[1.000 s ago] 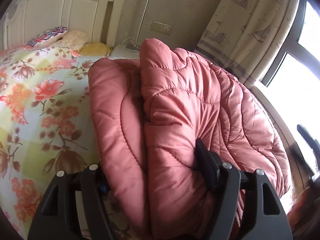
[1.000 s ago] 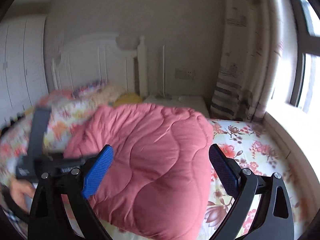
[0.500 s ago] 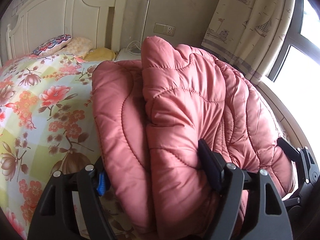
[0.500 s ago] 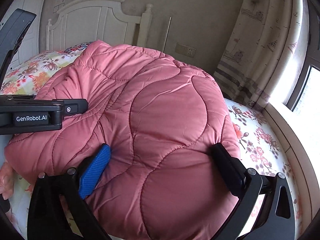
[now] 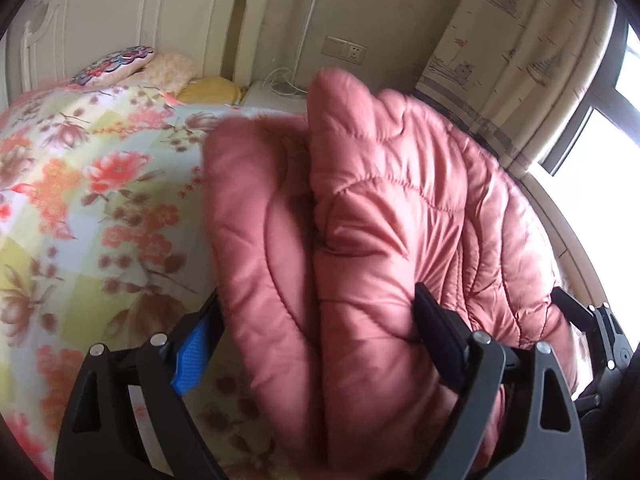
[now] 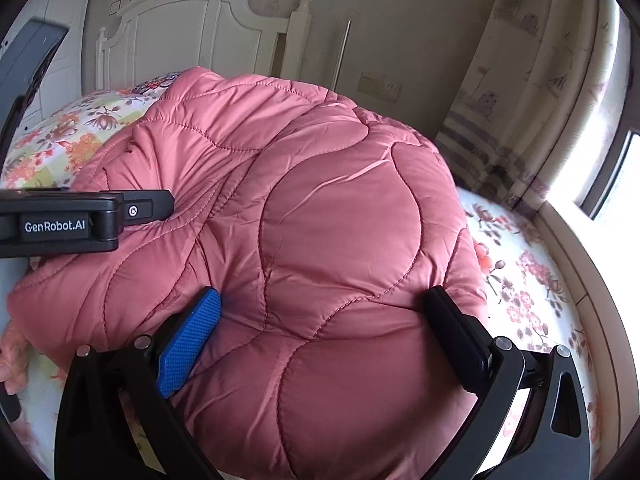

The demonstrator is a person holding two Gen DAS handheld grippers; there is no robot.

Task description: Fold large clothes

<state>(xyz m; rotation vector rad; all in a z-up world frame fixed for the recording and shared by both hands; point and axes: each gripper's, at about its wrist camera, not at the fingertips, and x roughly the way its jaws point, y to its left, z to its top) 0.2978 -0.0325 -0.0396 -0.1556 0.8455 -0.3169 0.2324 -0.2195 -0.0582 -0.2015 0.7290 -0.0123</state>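
So the pink quilted jacket (image 6: pixel 320 248) is bunched up in a puffy folded heap on the floral bedspread (image 5: pixel 80 200), and it sits right between the jaws of both grippers.

The left gripper (image 5: pixel 312 328) is seen with its jaws opening. The folded edge of the jacket is still between them, but the blue pad (image 5: pixel 192 356) on the left finger is clear of the fabric, with bedspread visible in the gap. The black finger on the other side is still sunk into the puffy padding, so nothing is really clamped.

The right gripper (image 6: pixel 324 320) is spread wide, about as wide as it gets. The fat quilted bulge is straddled by it, with both fingertips nudged against the sides of the fabric. Whether it's actually squeezed can't be told for sure; it looks more like resting contact.

Ahead of both grippers a white headboard (image 6: pixel 192 20) is seen, and a patterned curtain (image 5: pixel 520 60) off to the right.
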